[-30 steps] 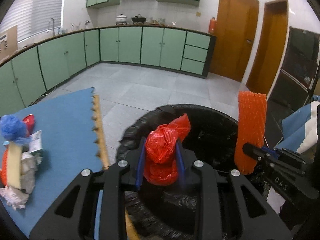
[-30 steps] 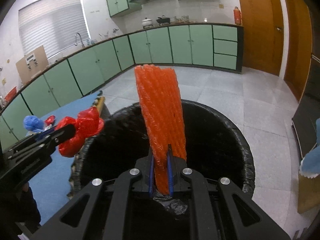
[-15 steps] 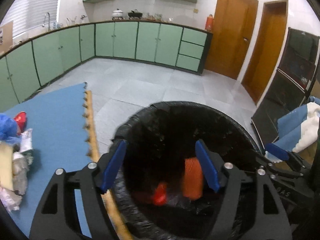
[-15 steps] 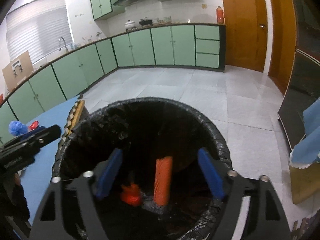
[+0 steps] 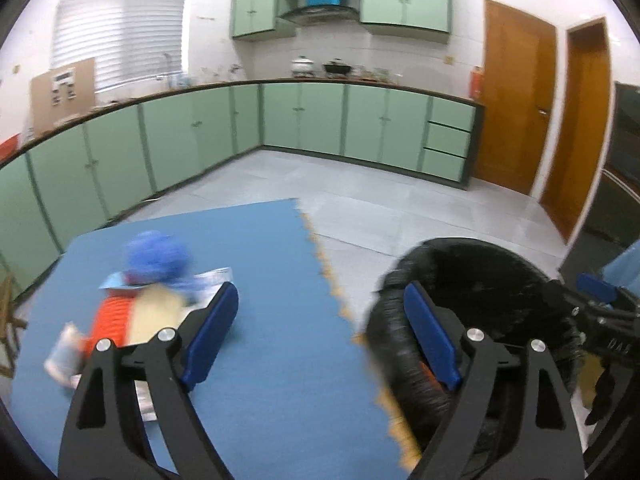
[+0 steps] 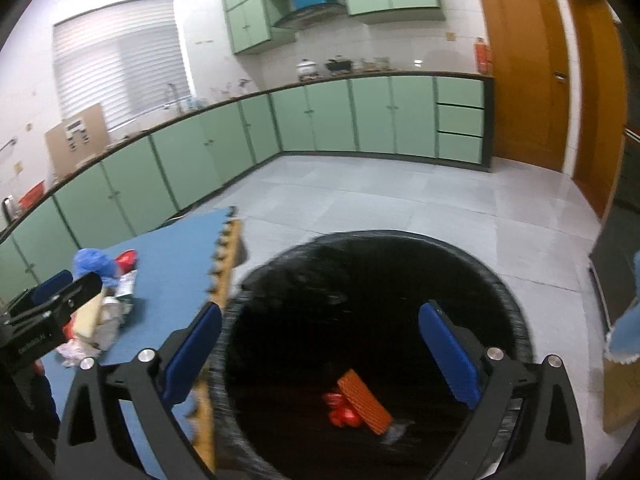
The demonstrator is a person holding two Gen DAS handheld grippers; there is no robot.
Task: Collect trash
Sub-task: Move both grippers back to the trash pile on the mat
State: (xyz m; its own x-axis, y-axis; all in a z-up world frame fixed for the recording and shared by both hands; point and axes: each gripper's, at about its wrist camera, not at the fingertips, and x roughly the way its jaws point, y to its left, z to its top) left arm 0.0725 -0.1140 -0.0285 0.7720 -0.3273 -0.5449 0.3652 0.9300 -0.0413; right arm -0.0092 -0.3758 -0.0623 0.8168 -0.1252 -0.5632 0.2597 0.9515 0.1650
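The black-lined trash bin (image 6: 400, 236) holds an orange foam net (image 6: 362, 400) and a red plastic bag (image 6: 340, 412) at its bottom. Above it my right gripper (image 6: 320, 356) has its jaws opening wide, nothing between them. My left gripper (image 5: 320, 332) hangs over the blue mat (image 5: 260, 280), jaws opening and empty, with the bin (image 5: 460, 248) to its right. Just left of it lies a trash pile: a blue bag (image 5: 156, 256), another orange net (image 5: 110, 320), a beige piece (image 5: 152, 316) and crumpled white paper (image 5: 64, 352). The left gripper (image 6: 60, 300) also shows beside that pile (image 6: 100, 312) in the right wrist view.
The mat's toothed edge and a wooden table rim (image 6: 232, 248) run beside the bin. Green cabinets (image 5: 304, 120) line the far walls, with wooden doors (image 5: 516, 96) at the right. A blue and white cloth (image 6: 628, 332) hangs right of the bin.
Both grippers opened; the red bag and the orange net dropped to the bin's bottom. The left gripper then swung left from over the bin to the mat near the pile.
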